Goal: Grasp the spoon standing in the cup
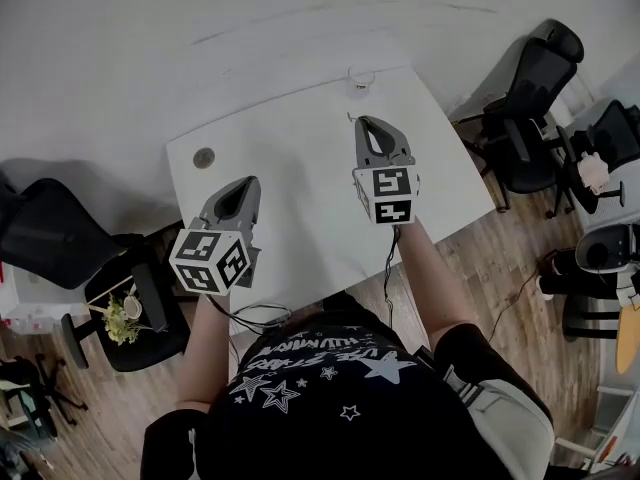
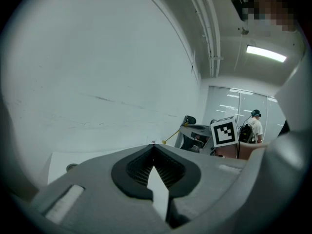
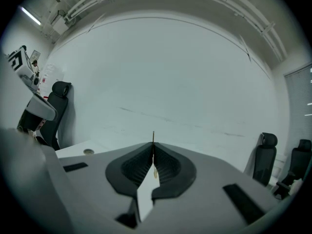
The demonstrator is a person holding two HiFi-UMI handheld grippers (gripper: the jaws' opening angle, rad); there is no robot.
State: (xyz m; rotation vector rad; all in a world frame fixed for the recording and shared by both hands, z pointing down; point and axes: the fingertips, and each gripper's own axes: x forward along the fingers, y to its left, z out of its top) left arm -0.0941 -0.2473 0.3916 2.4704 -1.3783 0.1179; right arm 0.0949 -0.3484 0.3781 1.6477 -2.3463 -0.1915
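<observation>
Likely spoon (image 3: 153,135) pinched in right gripper (image 3: 153,146); left gripper (image 2: 154,148) closed, empty

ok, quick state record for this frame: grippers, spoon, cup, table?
left gripper: shut, empty
right gripper: shut on the spoon
spoon: thin, upright between the jaw tips, appears out of the cup
cup: clear, at the table's far edge, apart from both grippers
table: white, with a small round object near its far left corner
</observation>
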